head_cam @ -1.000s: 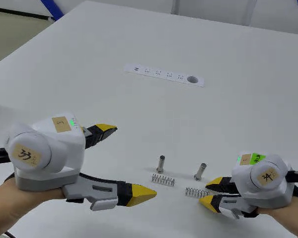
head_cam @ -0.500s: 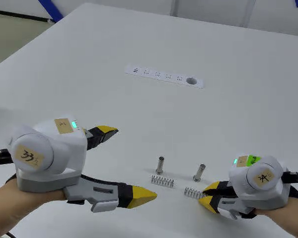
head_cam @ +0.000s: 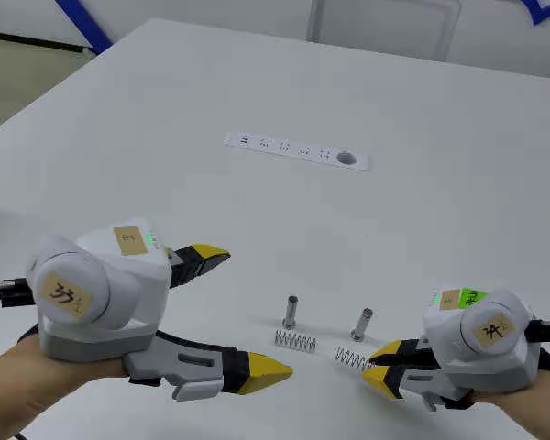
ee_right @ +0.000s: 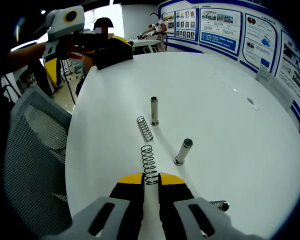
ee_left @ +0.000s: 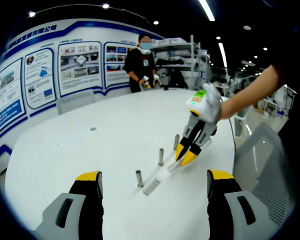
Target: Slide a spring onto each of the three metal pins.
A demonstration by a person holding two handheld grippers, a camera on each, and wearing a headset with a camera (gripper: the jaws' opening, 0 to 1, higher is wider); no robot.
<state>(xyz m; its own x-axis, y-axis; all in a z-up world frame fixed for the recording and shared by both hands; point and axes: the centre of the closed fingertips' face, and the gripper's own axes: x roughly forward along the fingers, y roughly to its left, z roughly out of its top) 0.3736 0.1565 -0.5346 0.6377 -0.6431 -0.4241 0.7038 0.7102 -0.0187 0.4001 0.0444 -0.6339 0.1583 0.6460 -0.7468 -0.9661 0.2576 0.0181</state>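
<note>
Two upright metal pins [head_cam: 291, 312] [head_cam: 361, 324] stand on the white table [head_cam: 257, 211]. One spring [head_cam: 295, 341] lies loose in front of the left pin. A second spring [head_cam: 351, 358] lies beside it, and my right gripper [head_cam: 374, 366] is shut on its near end. In the right gripper view that spring [ee_right: 149, 161] runs out from between the yellow fingertips [ee_right: 132, 179], with a third pin [ee_right: 217, 205] by the right jaw. My left gripper [head_cam: 243, 312] is open and holds nothing, left of the pins. The left gripper view has three pins [ee_left: 161, 157] and the right gripper [ee_left: 189, 156].
A white power strip [head_cam: 298, 151] lies on the table farther back. A grey mesh chair [ee_right: 35, 145] stands at the table's edge. A person [ee_left: 142, 62] stands at the table's far side in the left gripper view.
The right gripper's jaws have come together on the near end of the right-hand spring. The head camera has shifted slightly; the left gripper stays open.
</note>
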